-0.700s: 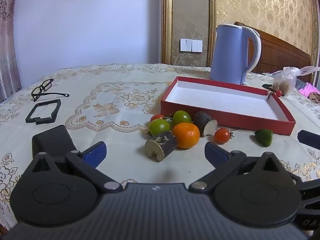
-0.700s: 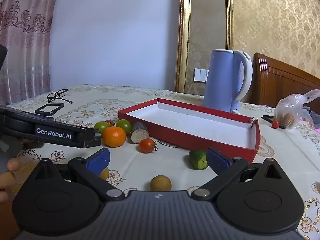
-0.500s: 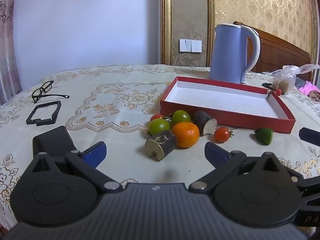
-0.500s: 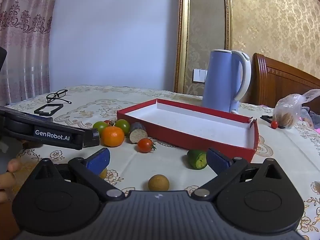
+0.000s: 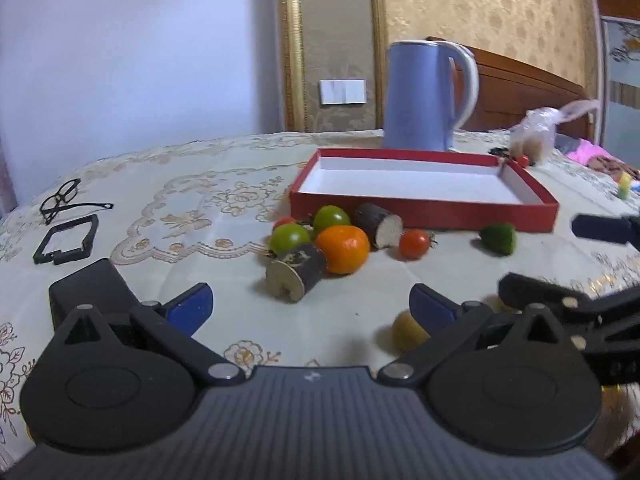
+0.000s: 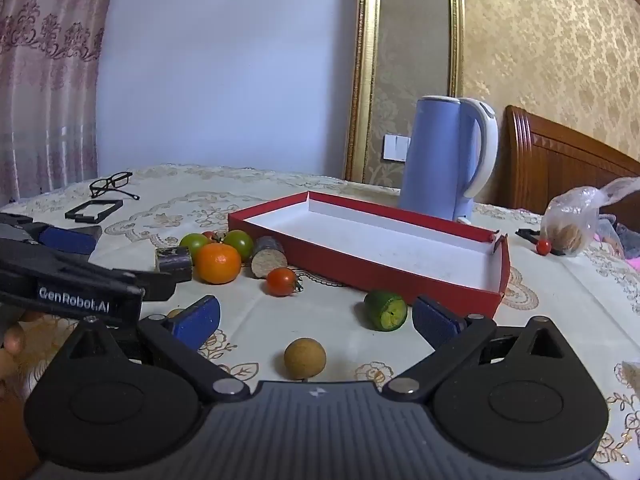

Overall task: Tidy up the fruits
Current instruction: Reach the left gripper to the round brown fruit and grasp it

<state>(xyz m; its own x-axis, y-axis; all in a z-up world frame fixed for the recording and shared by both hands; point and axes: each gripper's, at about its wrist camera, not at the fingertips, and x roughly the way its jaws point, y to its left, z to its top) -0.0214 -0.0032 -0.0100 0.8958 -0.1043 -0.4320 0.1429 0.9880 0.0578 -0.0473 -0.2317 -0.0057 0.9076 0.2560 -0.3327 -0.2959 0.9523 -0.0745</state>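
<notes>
Both jaws spread wide, nothing between: left gripper [image 5: 310, 306] over bare tablecloth [image 5: 168, 216], right gripper [image 6: 316, 316] just above a small tan round fruit [image 6: 305, 358]. Beyond the right fingers, a cut green lime [image 6: 385, 310] close to the near wall of the red tray [image 6: 420, 280]. Further left, a red cherry tomato [image 6: 281, 281], then a cluster: orange mandarin [image 5: 342, 249], two dark log-like pieces, one lying in front [image 5: 295, 272] and one behind [image 5: 378, 225], two green tomatoes [image 5: 289, 237] and a smaller red one, all touching or nearly so, just outside the tray. Tray interior white, no fruit inside. Behind it, blue kettle [image 5: 424, 96]. Far left, spectacles [image 5: 60, 200] and black frame [image 5: 66, 240]; far right, plastic bag [image 6: 572, 220].
</notes>
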